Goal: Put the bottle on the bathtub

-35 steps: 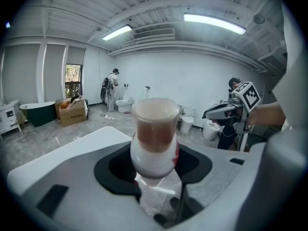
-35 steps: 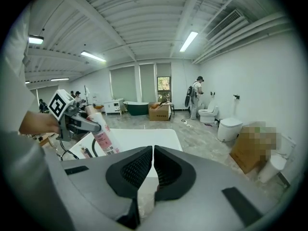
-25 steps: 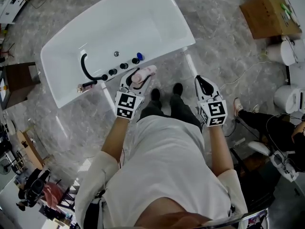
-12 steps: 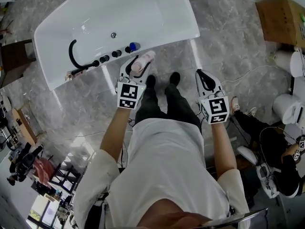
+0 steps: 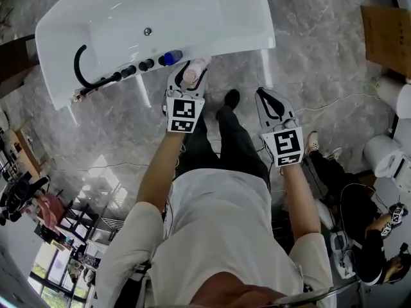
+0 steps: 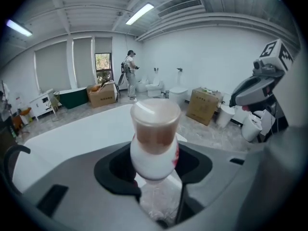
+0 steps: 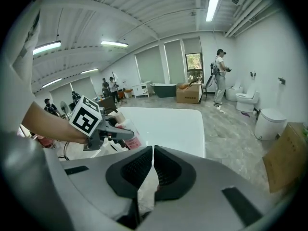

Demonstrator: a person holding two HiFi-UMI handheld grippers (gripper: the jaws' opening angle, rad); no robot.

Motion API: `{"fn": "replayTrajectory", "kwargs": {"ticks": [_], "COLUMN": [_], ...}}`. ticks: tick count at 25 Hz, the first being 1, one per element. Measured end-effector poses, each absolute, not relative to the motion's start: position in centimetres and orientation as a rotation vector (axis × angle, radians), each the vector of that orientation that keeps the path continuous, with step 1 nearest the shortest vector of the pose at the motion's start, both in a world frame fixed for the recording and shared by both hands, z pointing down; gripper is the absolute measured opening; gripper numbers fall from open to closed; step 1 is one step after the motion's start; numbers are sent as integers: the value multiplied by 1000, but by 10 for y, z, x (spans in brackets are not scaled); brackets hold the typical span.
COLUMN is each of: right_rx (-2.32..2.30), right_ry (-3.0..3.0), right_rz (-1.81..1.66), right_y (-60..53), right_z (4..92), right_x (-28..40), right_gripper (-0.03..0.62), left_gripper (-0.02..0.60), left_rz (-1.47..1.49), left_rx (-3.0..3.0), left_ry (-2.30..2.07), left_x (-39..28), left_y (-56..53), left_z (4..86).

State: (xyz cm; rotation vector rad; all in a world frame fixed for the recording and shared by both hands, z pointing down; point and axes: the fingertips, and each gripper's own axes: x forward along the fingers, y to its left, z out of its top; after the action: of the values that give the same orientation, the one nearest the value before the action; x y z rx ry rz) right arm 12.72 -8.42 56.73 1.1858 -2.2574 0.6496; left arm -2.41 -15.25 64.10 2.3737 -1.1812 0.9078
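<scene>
The bottle point(image 5: 194, 71) is white with a red label and a translucent brownish cap. My left gripper point(image 5: 191, 77) is shut on its body, cap pointing away from me, just in front of the white bathtub's point(image 5: 225, 45) near rim. In the left gripper view the bottle point(image 6: 154, 134) stands up between the jaws, with the bathtub point(image 6: 86, 134) behind it. My right gripper point(image 5: 268, 98) hangs over the floor to the right, shut and empty. In the right gripper view its jaws point(image 7: 151, 163) meet, and the left gripper with the bottle point(image 7: 129, 138) shows beside the bathtub point(image 7: 168, 124).
On the tub's near rim sit a blue knob point(image 5: 169, 58), dark knobs point(image 5: 138, 65) and a black hose point(image 5: 79, 69). A white tub leg point(image 5: 265, 76) stands by the right gripper. My own shoe point(image 5: 232, 98) is below. A cardboard box point(image 5: 388, 37) and white toilets point(image 5: 380, 153) stand right.
Both grippers have sunk and moved forward toward the tub. The bottle, still held, is now close to the rim beside the blue knob. The right gripper stays shut.
</scene>
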Motion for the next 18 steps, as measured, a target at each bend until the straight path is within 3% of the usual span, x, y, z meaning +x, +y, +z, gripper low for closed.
{"fn": "replayTrajectory", "kwargs": {"ticks": [18], "right_rx": [1015], "right_ry": [-2260], "right_rz": [733], "right_y": [-93], "right_z": [656], "right_x": [127], "right_gripper": [34], "left_gripper": [218], "left_rz": [989], "left_rx": [2227], "left_ry": [-1280], "left_x": [-11], "left_y": [-198], "left_z": [775]}}
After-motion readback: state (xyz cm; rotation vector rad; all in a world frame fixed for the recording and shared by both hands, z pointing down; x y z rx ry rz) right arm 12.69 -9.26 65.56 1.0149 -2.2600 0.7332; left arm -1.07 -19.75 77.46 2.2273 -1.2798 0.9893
